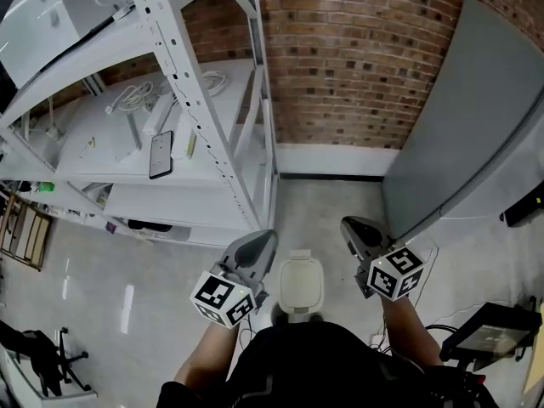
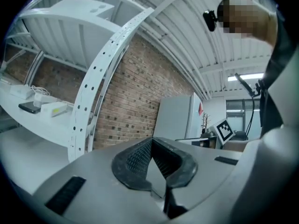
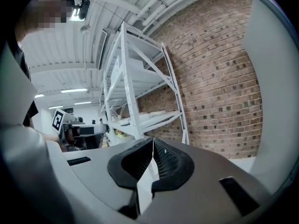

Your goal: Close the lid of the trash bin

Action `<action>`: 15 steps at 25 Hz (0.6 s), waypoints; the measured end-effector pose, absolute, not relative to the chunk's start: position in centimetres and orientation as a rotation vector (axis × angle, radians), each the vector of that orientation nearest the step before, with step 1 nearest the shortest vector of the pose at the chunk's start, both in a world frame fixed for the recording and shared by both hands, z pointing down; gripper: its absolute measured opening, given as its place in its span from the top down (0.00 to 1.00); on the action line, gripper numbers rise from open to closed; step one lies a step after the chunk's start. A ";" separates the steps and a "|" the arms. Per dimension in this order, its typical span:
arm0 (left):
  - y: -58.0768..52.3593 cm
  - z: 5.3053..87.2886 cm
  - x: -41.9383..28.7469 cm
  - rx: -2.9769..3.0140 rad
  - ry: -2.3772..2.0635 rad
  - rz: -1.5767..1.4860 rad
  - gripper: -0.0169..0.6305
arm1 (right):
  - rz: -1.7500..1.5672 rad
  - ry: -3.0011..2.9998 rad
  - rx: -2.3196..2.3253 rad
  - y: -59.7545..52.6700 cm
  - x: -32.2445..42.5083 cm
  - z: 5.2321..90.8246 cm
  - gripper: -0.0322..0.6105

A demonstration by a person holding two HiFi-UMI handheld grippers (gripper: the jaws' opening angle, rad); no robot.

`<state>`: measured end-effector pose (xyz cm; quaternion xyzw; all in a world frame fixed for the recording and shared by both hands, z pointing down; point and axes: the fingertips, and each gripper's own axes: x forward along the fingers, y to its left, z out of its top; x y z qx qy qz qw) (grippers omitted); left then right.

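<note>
Both grippers are hanging above the floor (image 1: 327,202). The left gripper (image 1: 257,246) is showing its jaws pressed together, nothing between them, and the right gripper (image 1: 355,230) is doing the same. Between them the trash bin (image 1: 301,300) is sitting on the floor, its lid (image 1: 302,279) lying flat on top.

This looks like a workshop or storeroom in an industrial building. A bare brick wall (image 1: 357,58) fills the upper middle of the head view. At the upper left, a white slotted-steel shelving rack (image 1: 181,92) carries loose white cables (image 1: 127,99) and a phone (image 1: 161,155). The floor (image 1: 85,287) at the lower left is glossy, polished concrete. In the gripper views a white corrugated metal ceiling (image 2: 187,36) runs across the top, lit by long strip lights (image 3: 74,90) at the left.
</note>
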<state>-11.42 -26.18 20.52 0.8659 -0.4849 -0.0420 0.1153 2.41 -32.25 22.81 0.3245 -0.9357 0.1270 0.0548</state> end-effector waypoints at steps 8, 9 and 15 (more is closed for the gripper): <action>-25.4 19.0 -11.1 2.516 -1.450 -0.146 0.99 | 0.336 -2.869 0.947 -31.9 2.1 21.3 0.94; -25.2 19.1 -11.2 2.506 -1.449 -0.151 0.99 | 0.335 -2.873 0.938 -32.0 1.9 21.4 0.94; -23.6 18.7 -11.4 2.431 -1.547 -0.157 0.99 | 0.363 -2.893 0.881 -31.5 2.1 21.7 0.94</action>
